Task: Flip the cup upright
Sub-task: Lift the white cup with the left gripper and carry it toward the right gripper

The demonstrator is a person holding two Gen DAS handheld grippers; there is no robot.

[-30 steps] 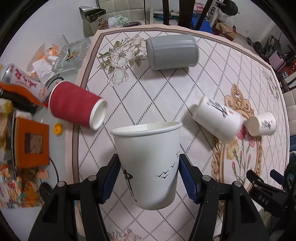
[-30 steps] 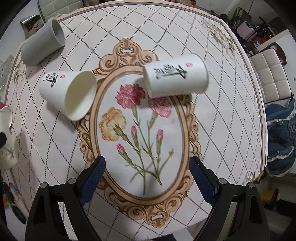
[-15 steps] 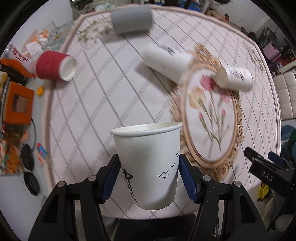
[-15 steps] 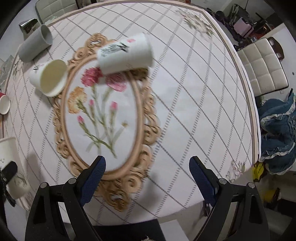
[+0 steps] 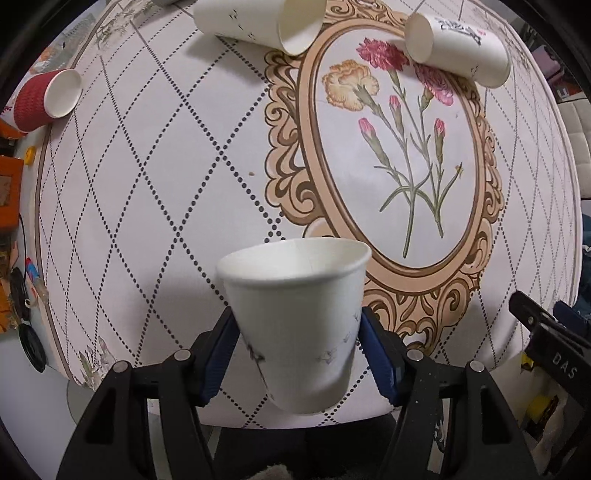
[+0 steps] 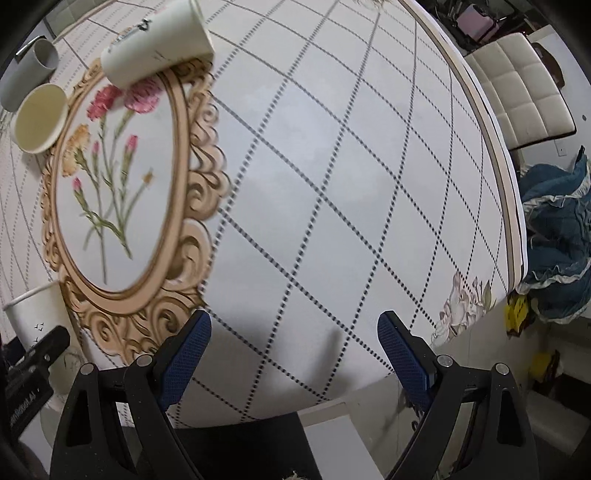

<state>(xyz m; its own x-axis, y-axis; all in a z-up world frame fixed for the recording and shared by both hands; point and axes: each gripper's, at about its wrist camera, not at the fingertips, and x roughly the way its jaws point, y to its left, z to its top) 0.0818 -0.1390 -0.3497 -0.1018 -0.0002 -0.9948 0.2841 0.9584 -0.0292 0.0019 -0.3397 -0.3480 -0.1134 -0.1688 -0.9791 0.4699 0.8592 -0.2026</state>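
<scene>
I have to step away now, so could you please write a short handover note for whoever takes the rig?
Left gripper: shut on the white bird-print cup, held mouth up near the table's near edge, not visibly set down yet.
Right gripper: open, holding nothing.
Lying on their sides: two white cups, the red cup, the grey cup.
Left: release this cup, then right the others.

Even indoor light, soft shadows under both grippers; fisheye bends the tablecloth (image 6: 332, 166) edges, and the right view smears with motion blur.

bare tablecloth (image 6: 332, 184) ahead, tipped cups (image 5: 258, 22) beyond
</scene>
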